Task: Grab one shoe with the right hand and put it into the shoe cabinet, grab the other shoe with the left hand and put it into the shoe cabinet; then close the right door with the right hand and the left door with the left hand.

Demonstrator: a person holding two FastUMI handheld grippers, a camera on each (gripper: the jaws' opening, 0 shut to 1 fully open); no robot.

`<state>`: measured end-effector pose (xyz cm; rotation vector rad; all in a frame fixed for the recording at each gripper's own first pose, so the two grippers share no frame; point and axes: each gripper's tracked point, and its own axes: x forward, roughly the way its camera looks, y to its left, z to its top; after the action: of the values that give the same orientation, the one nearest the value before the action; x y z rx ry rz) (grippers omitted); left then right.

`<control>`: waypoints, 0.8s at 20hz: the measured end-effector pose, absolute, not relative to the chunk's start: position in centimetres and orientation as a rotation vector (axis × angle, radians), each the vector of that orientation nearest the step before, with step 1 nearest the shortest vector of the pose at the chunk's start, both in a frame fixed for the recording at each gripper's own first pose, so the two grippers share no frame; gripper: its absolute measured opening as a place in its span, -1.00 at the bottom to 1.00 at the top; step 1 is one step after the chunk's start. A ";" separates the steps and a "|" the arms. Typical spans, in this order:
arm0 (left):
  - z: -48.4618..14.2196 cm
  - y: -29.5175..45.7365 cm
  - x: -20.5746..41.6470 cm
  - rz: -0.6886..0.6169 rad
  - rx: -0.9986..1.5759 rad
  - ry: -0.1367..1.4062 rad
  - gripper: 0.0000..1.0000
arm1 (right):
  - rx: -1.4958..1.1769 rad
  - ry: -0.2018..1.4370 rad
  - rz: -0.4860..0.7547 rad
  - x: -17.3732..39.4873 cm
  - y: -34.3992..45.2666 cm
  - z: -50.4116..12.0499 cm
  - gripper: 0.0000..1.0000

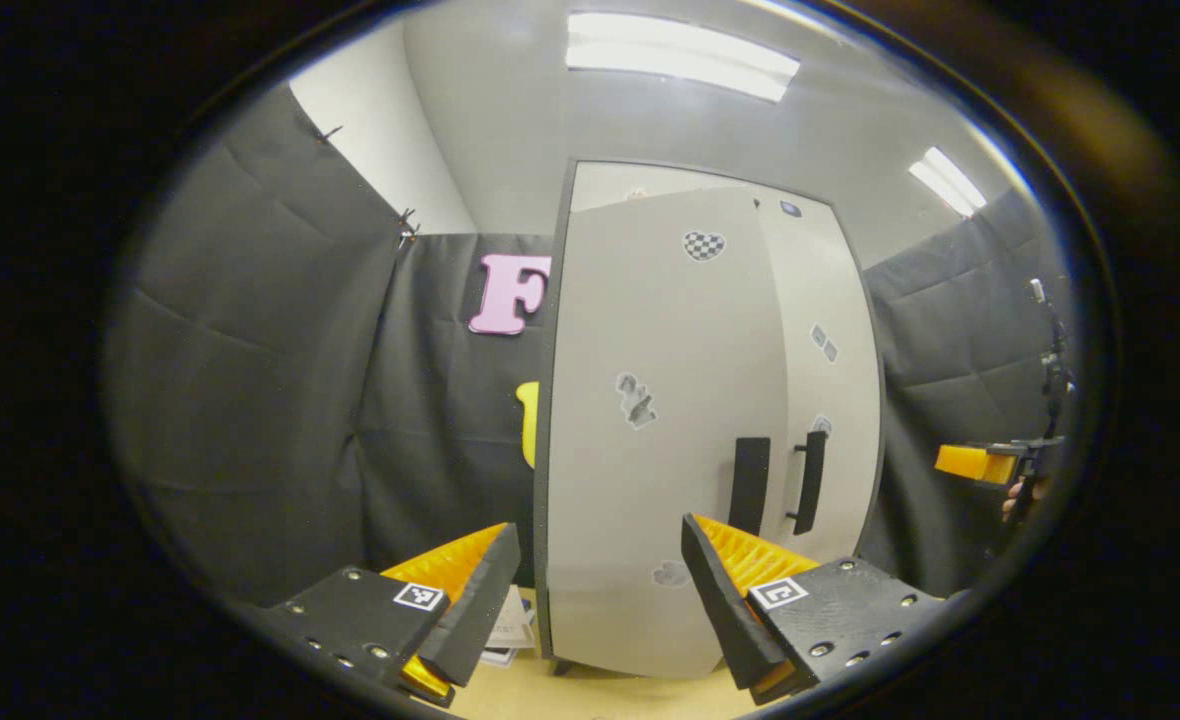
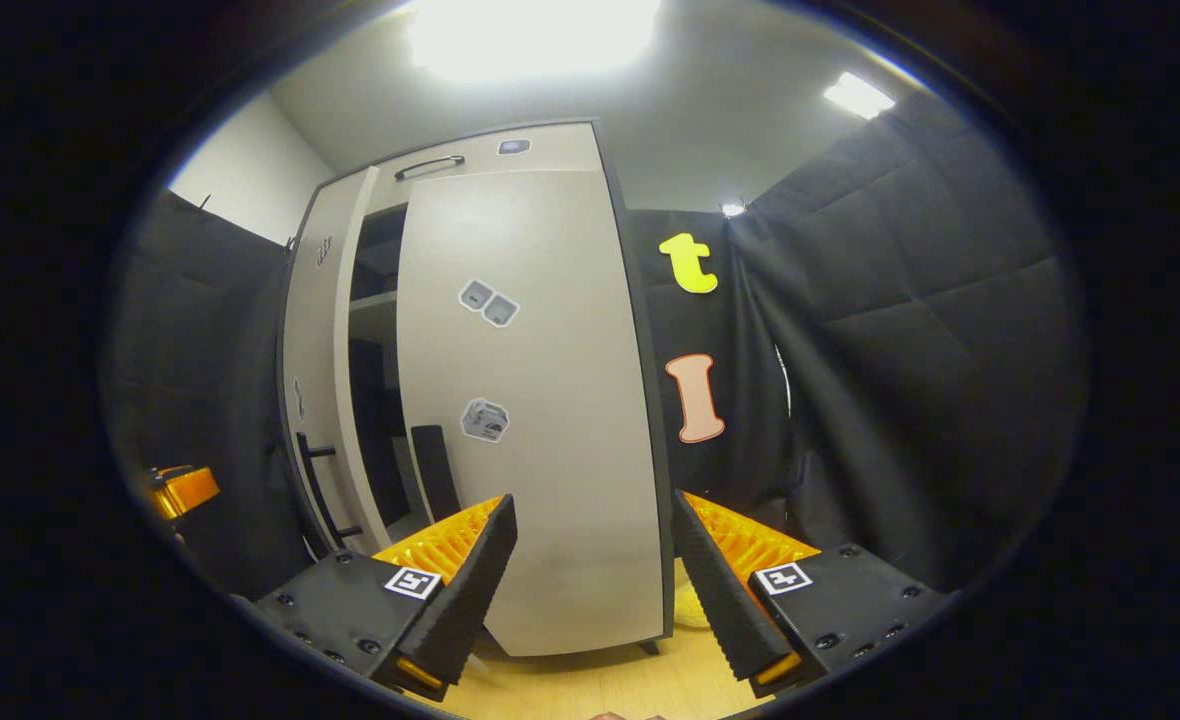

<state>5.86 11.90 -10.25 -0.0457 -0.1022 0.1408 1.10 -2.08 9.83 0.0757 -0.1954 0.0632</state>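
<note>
Shoe cabinet [image 1: 670, 420]: a tall pale unit with a dark frame, standing on a light wooden floor [image 1: 570, 695] against the booth's black cloth wall [image 1: 250, 400]. All positions below are given relative to this cabinet.

Left door [image 2: 310, 380]: in the right gripper view it stands ajar, hinged on the cabinet's left side, with a dark gap between it and the right door exposing a shelf [image 2: 375, 300] inside. A black bar handle [image 2: 320, 490] is fixed near its free edge.

Right door [image 2: 530, 400]: lies flush with the cabinet front and carries small stickers.

Left gripper [image 1: 600, 600]: held in front of the cabinet's lower part, jaws spread wide apart, nothing between them. It also appears at the far left edge of the right gripper view, well to the left of the cabinet.

Right gripper [image 2: 595, 590]: held in front of the right door's lower part, jaws spread wide apart, nothing between them. In the left gripper view it is visible well to the right of the cabinet.

Papers [image 1: 510, 630]: lying on the floor at the cabinet's lower left corner.

Shoes: cannot be made out inside the dark gap.
</note>
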 end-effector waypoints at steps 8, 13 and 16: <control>-15.6 13.0 3.5 0.155 -0.088 0.012 1.00 | -0.017 -0.133 0.118 0.3 1.1 4.9 0.96; -15.4 13.1 3.6 0.159 -0.098 -0.005 1.00 | 0.012 -0.150 0.135 0.3 1.7 6.0 0.96; -15.9 13.1 4.2 0.148 -0.070 0.010 1.00 | -0.016 -0.129 0.118 0.3 1.1 5.4 0.96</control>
<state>4.17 13.13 -15.85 -0.0699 0.0105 0.1480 0.32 1.05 5.41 -0.0165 -0.1289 0.1180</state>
